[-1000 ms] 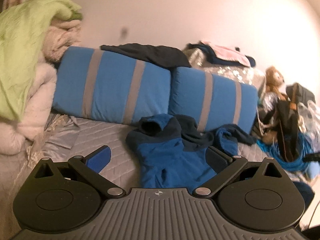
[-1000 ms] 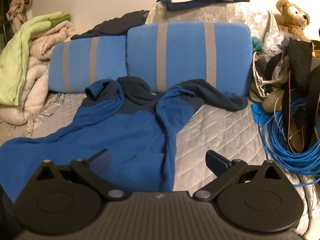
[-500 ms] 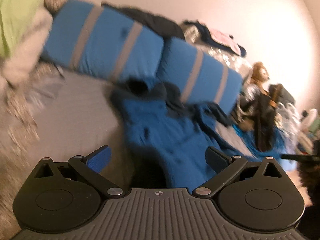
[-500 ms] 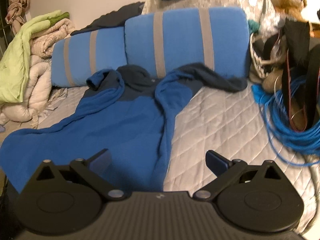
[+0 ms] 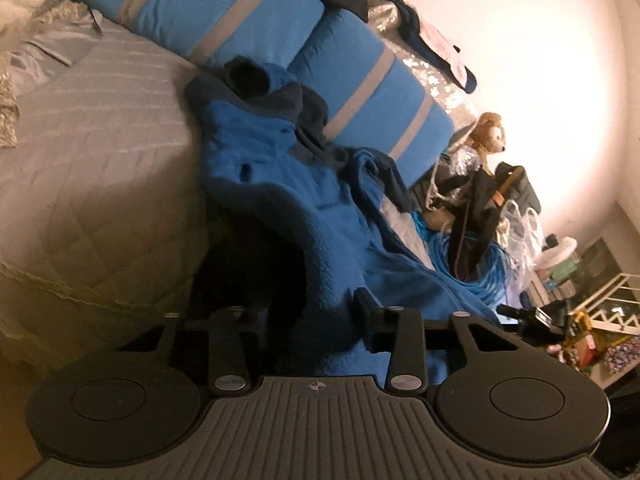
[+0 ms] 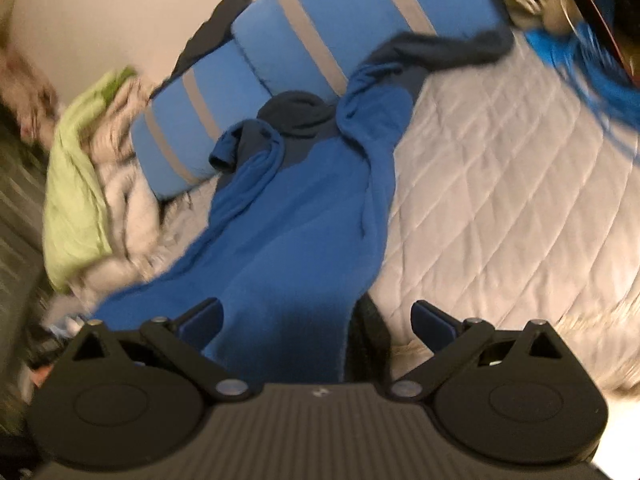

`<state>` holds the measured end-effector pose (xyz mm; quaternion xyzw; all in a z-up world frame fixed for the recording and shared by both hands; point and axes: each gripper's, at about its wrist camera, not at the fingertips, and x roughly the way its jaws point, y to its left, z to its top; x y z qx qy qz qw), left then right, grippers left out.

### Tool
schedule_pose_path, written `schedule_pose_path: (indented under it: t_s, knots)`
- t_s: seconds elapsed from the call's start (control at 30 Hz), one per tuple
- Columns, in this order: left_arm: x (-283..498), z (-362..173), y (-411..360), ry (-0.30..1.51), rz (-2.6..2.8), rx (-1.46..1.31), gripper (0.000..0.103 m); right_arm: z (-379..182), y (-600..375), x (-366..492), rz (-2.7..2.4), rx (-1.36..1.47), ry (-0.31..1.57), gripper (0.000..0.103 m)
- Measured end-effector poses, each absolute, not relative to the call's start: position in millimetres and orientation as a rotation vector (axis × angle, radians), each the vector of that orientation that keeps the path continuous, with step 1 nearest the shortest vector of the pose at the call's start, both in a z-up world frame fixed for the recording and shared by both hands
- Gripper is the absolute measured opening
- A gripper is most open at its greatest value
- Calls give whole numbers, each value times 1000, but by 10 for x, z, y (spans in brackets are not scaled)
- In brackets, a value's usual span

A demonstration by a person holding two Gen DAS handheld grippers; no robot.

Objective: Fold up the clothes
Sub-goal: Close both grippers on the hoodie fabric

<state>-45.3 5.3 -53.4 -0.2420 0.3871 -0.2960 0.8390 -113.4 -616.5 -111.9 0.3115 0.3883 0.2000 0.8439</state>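
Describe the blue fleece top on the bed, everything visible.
The fleece top is bright blue with a navy collar and shoulders, soft and fuzzy-looking. It lies unfolded and rumpled on the grey quilt, collar toward the striped blue pillows, sleeves bunched, one navy cuff trailing along the pillow's foot. Its hem hangs over the bed's near edge. The left claw is closing with hem fabric between its fingers; the right claw stands open over the hem.
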Motion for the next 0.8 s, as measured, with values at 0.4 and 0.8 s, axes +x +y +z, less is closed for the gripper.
schedule_pose_path:
  t_s: [0.4,0.8]
  knots:
    - [-552,-278,31,740,-625,-500,16,-1214,-6277,-1265,497,886,799,10]
    - [-854,191,150,610,-587,-538,16,-458,-6155,-1466,430,771,645,7]
